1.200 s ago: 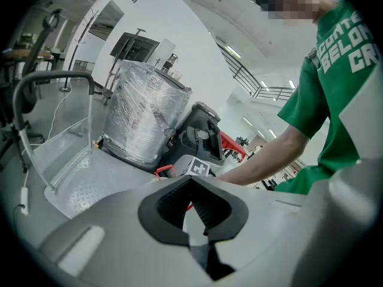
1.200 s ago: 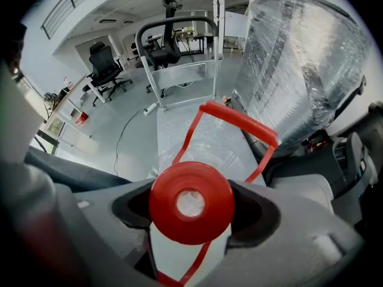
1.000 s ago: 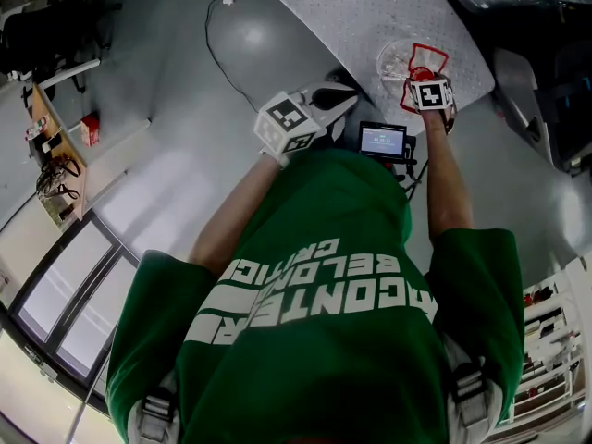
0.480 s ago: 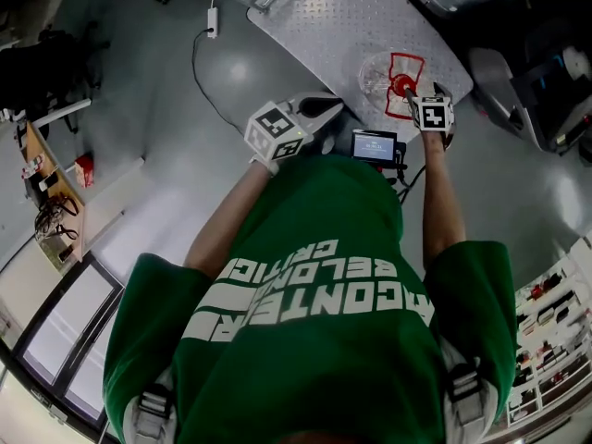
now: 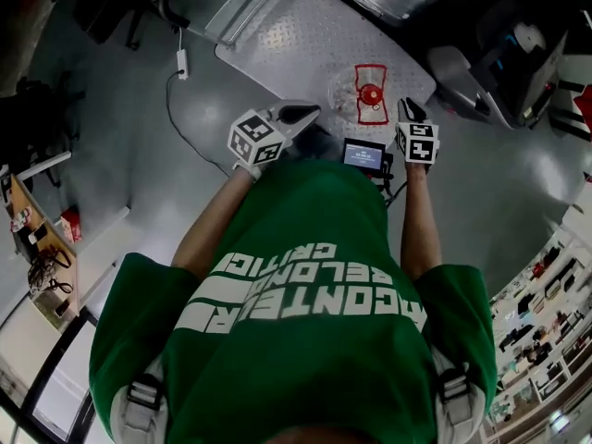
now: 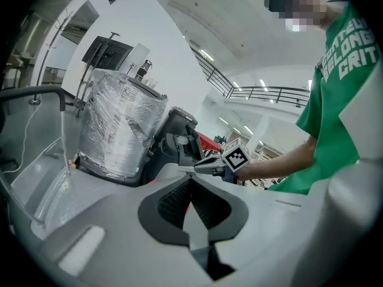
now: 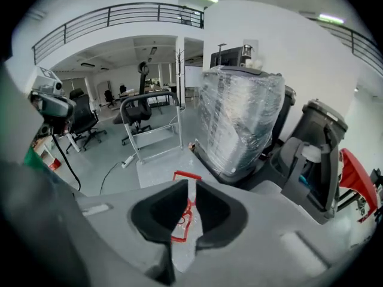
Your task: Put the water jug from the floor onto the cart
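Observation:
The clear water jug [image 5: 361, 95] with a red handle and cap stands on the cart's metal deck [image 5: 296, 35]. My right gripper [image 5: 405, 107] hovers beside it, lifted clear of the handle. Its jaws have just been closing and a narrow slit is left with nothing in it. In the right gripper view [image 7: 190, 187], the jug's red handle [image 7: 187, 177] shows through that slit, far below. My left gripper [image 5: 310, 112] hangs left of the jug, shut and empty; the left gripper view [image 6: 191, 181] shows its pads meeting.
A plastic-wrapped bundle [image 7: 239, 118] stands behind the cart. A dark grey machine [image 5: 499, 63] is to the right. The cart's push bar [image 7: 149, 100] rises at its far end. A power strip and cable [image 5: 180, 63] lie on the floor at left.
The right gripper has come off the jug's handle, risen and drawn back toward the person, its jaws narrowing. The jug stays on the cart deck. The left gripper has barely moved.

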Demonstrator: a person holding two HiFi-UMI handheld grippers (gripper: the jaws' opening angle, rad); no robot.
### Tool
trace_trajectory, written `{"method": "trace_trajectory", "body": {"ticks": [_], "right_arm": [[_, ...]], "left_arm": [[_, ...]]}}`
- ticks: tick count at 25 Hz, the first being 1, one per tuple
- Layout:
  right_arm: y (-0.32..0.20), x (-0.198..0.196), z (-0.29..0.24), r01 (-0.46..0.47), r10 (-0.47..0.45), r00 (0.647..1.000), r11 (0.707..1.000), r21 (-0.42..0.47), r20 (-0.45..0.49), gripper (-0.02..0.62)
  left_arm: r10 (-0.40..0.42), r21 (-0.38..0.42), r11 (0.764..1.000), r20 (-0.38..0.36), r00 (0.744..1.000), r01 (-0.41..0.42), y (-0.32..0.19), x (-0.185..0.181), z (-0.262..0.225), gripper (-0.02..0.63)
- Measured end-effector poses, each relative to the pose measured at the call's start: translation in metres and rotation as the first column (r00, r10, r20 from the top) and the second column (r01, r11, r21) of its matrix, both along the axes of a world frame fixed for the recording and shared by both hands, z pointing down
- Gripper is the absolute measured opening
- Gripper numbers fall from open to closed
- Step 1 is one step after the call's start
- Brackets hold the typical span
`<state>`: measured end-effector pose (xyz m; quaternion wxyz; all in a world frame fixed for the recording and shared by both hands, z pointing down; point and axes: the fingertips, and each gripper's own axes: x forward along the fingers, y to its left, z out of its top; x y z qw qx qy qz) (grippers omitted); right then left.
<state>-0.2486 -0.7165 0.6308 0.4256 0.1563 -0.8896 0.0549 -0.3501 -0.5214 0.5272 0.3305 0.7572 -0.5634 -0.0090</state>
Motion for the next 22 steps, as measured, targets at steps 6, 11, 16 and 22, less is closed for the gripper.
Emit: {"method": "trace_trajectory", "body": {"ticks": [6, 11, 16, 22], "right_arm": [[0.015, 0.033, -0.024, -0.071, 0.071, 0.997, 0.997, 0.005, 0.036, -0.006], [0.029, 0.052, -0.044, -0.115, 0.114, 0.993, 0.993, 0.033, 0.034, -0.008], [0.052, 0.072, -0.059, -0.178, 0.175, 0.983, 0.983, 0.05, 0.051, -0.008], [0.081, 0.097, -0.073, -0.244, 0.241, 0.969, 0.968, 0.064, 0.056, -0.008]], "left_arm": [[0.081, 0.032, 0.996, 0.003, 0.997, -0.081, -0.007, 0.0, -0.005, 0.009], [0.125, 0.038, 0.991, 0.001, 0.992, -0.125, 0.002, 0.004, -0.006, 0.009], [0.184, 0.03, 0.983, -0.019, 0.983, -0.184, 0.016, 0.011, 0.003, 0.009], [0.241, 0.042, 0.97, -0.036, 0.97, -0.239, 0.028, 0.016, 0.002, 0.009]]}}
